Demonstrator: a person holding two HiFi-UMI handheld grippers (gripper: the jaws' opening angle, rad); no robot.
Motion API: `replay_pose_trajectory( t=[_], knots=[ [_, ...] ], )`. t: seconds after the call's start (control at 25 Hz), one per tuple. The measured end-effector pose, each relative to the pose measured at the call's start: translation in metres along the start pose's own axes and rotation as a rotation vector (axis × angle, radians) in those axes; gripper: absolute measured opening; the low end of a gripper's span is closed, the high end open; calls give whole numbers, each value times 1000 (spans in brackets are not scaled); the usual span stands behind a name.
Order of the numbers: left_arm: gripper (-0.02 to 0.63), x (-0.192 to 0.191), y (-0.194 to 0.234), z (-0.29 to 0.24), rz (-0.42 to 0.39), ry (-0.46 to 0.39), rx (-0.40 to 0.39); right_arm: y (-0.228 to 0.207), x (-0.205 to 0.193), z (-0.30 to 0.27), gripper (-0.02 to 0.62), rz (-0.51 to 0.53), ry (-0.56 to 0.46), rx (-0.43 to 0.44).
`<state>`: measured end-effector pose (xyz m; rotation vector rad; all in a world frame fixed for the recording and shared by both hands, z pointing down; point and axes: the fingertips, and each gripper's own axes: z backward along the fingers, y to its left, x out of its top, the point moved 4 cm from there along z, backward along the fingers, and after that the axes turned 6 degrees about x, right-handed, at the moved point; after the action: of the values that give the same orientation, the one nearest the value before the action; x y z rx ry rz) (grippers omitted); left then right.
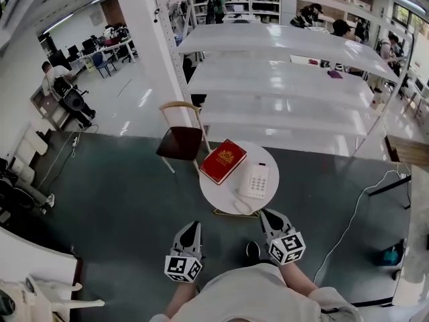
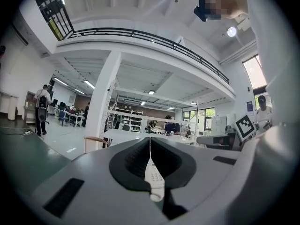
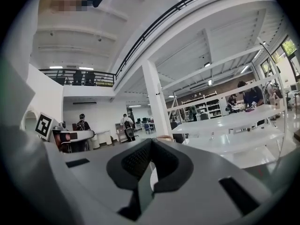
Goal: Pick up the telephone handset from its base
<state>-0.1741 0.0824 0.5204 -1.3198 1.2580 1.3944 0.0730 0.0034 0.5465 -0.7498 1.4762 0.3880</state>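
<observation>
Head view shows a white telephone [image 1: 255, 180] on a small round table [image 1: 224, 194], its handset [image 1: 247, 182] lying on the base, just beside a red book [image 1: 222, 161] that takes the table's left half. A chair [image 1: 179, 139] with a dark seat stands just beyond the table's far-left edge. The left gripper [image 1: 192, 228] hangs off the table's near-left side, clear of it. The right gripper [image 1: 269, 216] is close to the near-right rim. Each gripper view shows its jaws pressed together with nothing between them.
</observation>
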Motion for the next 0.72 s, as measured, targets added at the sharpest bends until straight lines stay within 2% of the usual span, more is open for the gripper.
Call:
replay_pose_trajectory(
  t=[0.36,0.72],
  knots=[
    [21,9,0,-94,0,-6,60,-90,31,-59,9,28,13,39],
    [21,9,-6,-145,11,-26,92,-137,48,-94,9,52,13,79]
  ],
)
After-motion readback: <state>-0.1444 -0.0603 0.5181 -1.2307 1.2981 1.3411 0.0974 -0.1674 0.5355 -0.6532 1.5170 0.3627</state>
